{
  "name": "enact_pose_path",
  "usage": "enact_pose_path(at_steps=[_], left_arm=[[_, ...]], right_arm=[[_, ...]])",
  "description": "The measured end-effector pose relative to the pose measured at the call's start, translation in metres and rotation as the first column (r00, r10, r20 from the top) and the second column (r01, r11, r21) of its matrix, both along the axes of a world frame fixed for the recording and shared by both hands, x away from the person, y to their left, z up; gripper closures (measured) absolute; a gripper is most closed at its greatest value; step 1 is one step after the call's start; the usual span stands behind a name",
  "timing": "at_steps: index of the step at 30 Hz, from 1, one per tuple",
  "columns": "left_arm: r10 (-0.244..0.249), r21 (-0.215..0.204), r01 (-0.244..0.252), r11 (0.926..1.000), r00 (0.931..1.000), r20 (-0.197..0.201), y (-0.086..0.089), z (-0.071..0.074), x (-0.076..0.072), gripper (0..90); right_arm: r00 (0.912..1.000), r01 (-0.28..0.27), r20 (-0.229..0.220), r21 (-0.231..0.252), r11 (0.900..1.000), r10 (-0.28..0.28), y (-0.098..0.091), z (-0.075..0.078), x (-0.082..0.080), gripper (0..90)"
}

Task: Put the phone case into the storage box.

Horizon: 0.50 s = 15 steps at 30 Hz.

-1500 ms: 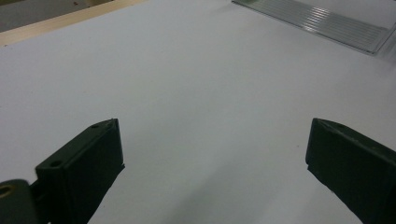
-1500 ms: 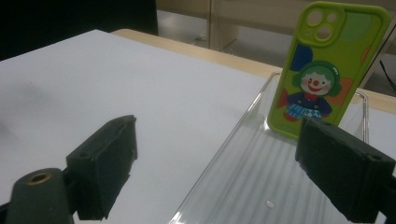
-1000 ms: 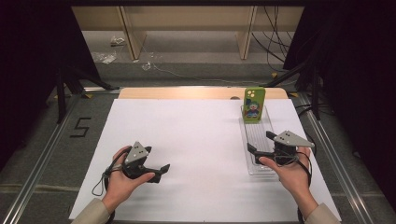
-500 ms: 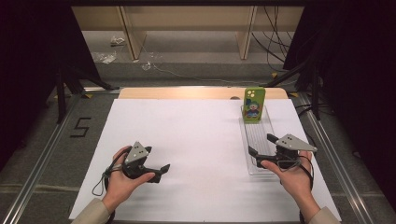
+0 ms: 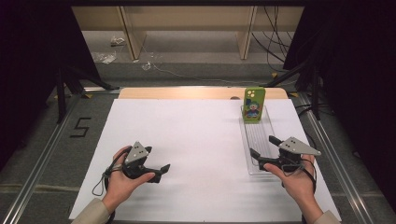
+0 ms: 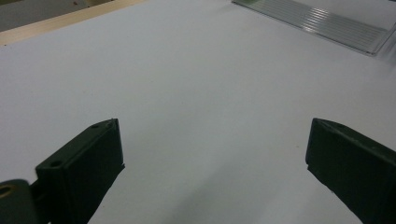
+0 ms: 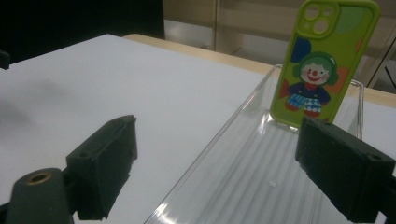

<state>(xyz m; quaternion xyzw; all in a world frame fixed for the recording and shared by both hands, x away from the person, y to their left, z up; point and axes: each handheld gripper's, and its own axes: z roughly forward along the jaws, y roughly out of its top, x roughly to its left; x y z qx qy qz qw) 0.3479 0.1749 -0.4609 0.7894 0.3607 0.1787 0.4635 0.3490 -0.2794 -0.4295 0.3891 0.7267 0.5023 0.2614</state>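
Green phone case (image 7: 324, 65) stood upright at the far end of the clear tray (image 5: 258, 140) on the tabletop (image 5: 187, 140).
Right tool (image 5: 264, 148) gaped empty, left tool (image 6: 215, 172) likewise; the case looked light, flexible, slick, best pinched across its side edges.

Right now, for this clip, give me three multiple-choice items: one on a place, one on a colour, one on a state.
1. Where does the phone case stand?
A. far end of the clear tray
B. middle of the white sheet
C. on the floor

2. What is the case's main colour?
A. red
B. green
C. black

3. How is the right hand-held gripper?
A. shut on the case
B. open, holding nothing
C. shut on the tray

Answers: A, it stands upright at the tray's far end; B, its border is lime green; B, its jaws stand apart with nothing between.
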Motion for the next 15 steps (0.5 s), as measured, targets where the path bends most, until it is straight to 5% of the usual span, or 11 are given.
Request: enact_pose_path(at_steps=[15], left_arm=[[0.0, -0.004, 0.0, 1.0, 1.0, 0.001, 0.0002, 0.0009, 0.0, 3.6]], right_arm=[[0.9999, -0.01, 0.012, 0.009, 0.9999, 0.01, 0.0005, 0.0006, -0.0006, 13.6]])
